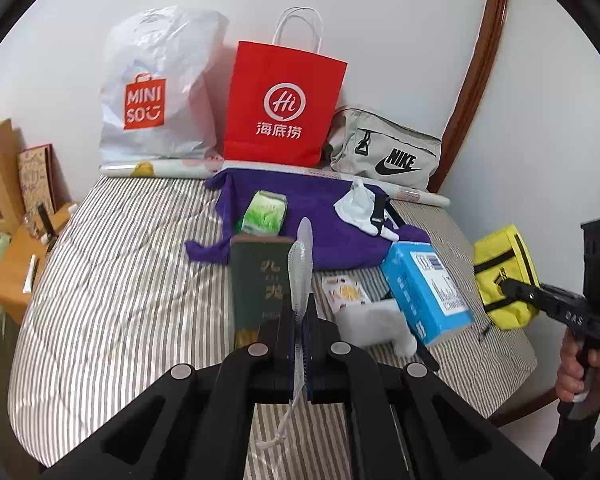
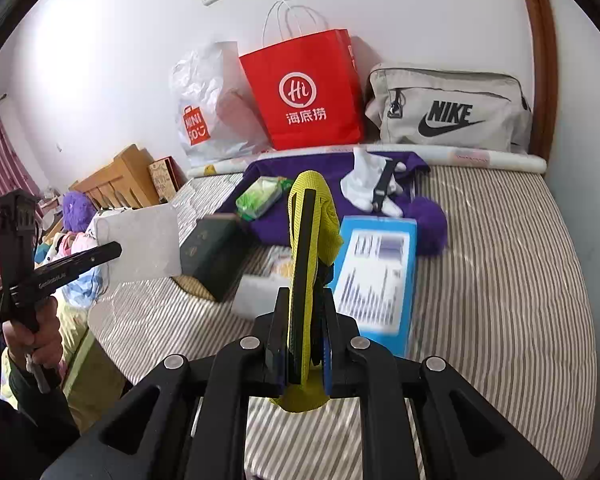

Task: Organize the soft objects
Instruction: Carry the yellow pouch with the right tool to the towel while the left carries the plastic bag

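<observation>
Nearest the left wrist camera, the left gripper (image 1: 300, 320) is seen with its fingers pressed together on the edge of a thin translucent mesh pouch (image 1: 301, 268), a white cord trailing below; from the right wrist view the same pouch appears as a pale flat sheet held clear of the bed. In the right wrist view, the right gripper (image 2: 304, 320) is clamped on a yellow fabric pouch (image 2: 316, 216), which is held off the bedding; from the left view it is seen as a yellow zip bag with a black strap. Both items are judged to be in transit, not yet placed. Below them, on the striped mattress (image 1: 120, 280), a blue box (image 1: 424, 292), a dark green box (image 1: 256, 280), a small white soft item (image 1: 380, 320) and a printed card with lemon slices (image 1: 346, 294) are still lying loose. Further back, a purple cloth (image 1: 320, 216) is spread unfolded, with a green tissue pack (image 1: 264, 210) and a white sock bundle (image 1: 360, 204) resting on it. At the wall stand a white Miniso bag (image 1: 156, 88), a red paper bag (image 1: 284, 100) and a grey Nike pouch (image 1: 388, 148). Progress is judged early: two soft items lifted, most of the sorting left.
</observation>
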